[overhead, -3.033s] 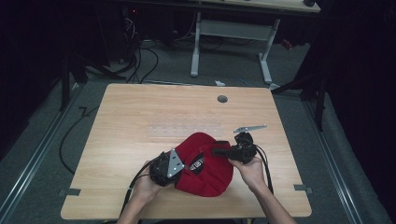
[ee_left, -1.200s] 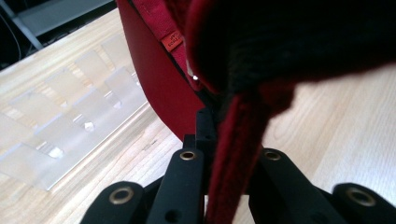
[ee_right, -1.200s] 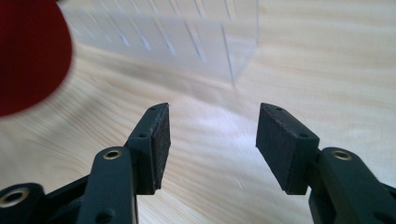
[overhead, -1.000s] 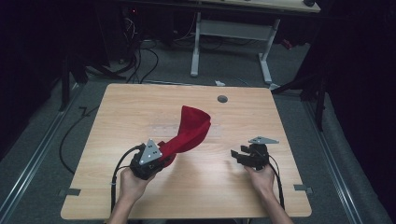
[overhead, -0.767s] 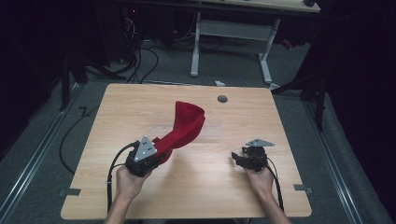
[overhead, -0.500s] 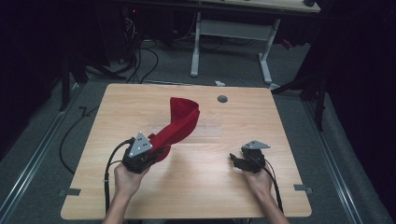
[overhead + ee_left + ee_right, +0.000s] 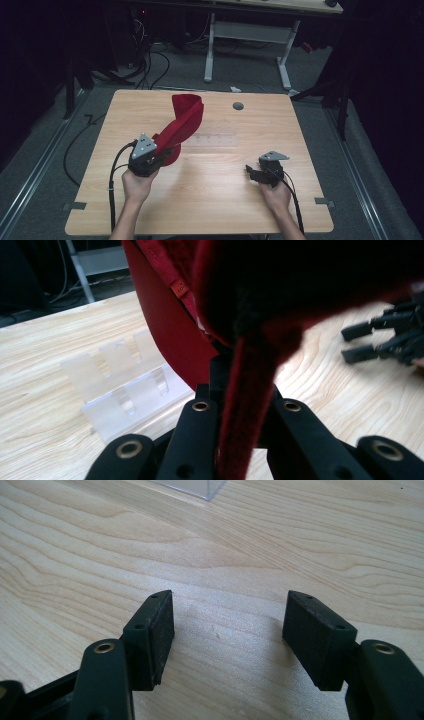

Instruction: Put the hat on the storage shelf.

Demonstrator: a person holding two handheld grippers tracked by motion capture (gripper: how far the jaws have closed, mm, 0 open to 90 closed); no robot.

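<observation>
Compared with three seconds ago, the red cap (image 7: pixel 184 120) is no longer flat at the lower centre of the worktop (image 7: pixel 210 210). It now hangs lifted at centre-left of the high view, held by the left gripper (image 7: pixel 159 156), which is clamped on the cap's edge. The right gripper (image 7: pixel 254 172) has let go of the cap and sits at lower right. Its jaws have just been opening and stand apart with nothing between them.

In the left gripper view the cap (image 7: pixel 260 315) covers most of the frame and hides the jaw tips. The clear plastic stand (image 7: pixel 125 385) on the worktop is faint and hard to make out in the high view.

Count: one cap, one stand, two grippers, one grey grommet (image 7: pixel 238 106).
</observation>
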